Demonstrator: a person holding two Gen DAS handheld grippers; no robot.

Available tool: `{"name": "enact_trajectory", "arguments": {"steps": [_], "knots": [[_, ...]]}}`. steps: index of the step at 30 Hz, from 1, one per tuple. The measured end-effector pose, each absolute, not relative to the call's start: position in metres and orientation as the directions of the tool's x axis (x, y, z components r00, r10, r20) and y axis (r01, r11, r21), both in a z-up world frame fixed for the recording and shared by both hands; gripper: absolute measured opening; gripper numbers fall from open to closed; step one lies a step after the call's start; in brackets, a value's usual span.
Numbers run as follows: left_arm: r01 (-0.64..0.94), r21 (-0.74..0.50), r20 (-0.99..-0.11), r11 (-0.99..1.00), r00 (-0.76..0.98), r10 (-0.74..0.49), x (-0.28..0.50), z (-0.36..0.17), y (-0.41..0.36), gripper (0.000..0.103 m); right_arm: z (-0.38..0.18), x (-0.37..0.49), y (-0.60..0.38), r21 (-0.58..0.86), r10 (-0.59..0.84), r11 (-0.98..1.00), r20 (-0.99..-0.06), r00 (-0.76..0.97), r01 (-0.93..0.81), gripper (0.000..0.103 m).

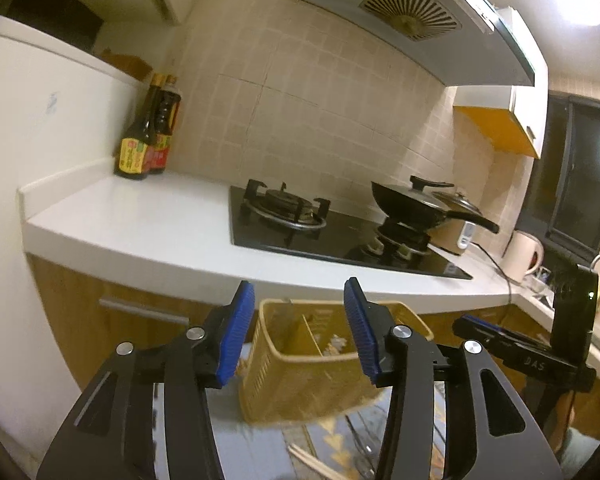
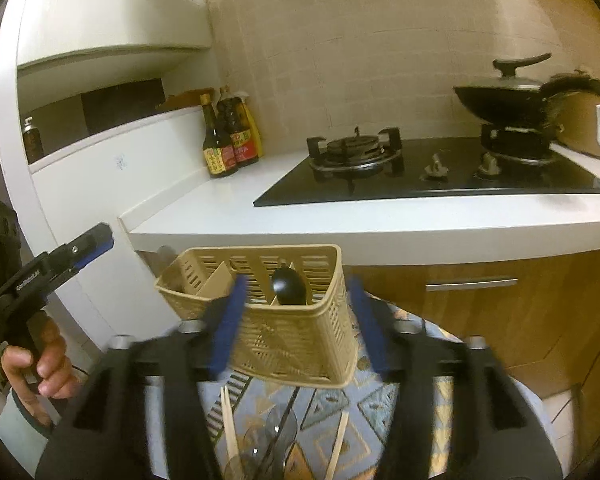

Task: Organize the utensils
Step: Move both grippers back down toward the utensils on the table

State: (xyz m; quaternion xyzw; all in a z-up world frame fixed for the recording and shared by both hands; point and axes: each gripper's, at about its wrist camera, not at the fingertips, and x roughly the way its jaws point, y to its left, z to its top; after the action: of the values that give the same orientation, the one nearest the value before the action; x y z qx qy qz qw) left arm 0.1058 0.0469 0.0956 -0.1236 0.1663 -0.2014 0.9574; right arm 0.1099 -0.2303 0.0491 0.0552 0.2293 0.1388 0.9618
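2 grippers face a kitchen corner. Across the upper half of both frames runs a white surface [image 2: 380, 220] carrying a black stove [image 2: 440, 176], a lidded pan [image 2: 500, 100] at the right and sauce bottles [image 2: 228, 140] at the left. Lower centre, a beige utensil basket [image 2: 292, 320] stands on a patterned cloth [image 2: 332, 408]; a black spoon [image 2: 288, 286] sits in its right compartment. The right gripper [image 2: 294, 330] has its jaws open on either side of the basket, apart from its walls. The left gripper [image 1: 296, 336] is likewise open, with the basket beyond its blue pads. Chopsticks [image 2: 230, 428] lie loose on the cloth at the bottom. A hand [image 2: 40, 364] grips the left gripper's handle at lower left.
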Motion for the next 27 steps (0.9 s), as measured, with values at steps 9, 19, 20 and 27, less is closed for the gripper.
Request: {"name": "enact_trajectory", "arguments": {"steps": [9,19,20,27], "knots": [[0.31,-0.284,-0.4,0.907,0.822,-0.406,0.065,0.098,0.048,0.048,0.059,0.07,-0.22,0.142,0.266,0.964,-0.515,0.814,-0.225,0.055],[0.269,-0.305,-0.619,0.914,0.673,-0.404,0.046,0.05,0.039,0.048,0.017,0.06,-0.209,0.226,0.31,0.95,-0.741,0.596,-0.213,0.055],[0.261,-0.305,-0.639,0.916,0.657,-0.4,0.045,0.044,0.039,0.048,0.008,0.062,-0.207,0.229,0.306,0.952,-0.773,0.555,-0.205,0.055],[0.233,-0.328,-0.749,0.916,0.527,-0.402,0.043,-0.004,0.034,0.046,-0.03,0.067,-0.202,0.234,0.288,0.957,-0.856,0.429,-0.173,0.055]]}}
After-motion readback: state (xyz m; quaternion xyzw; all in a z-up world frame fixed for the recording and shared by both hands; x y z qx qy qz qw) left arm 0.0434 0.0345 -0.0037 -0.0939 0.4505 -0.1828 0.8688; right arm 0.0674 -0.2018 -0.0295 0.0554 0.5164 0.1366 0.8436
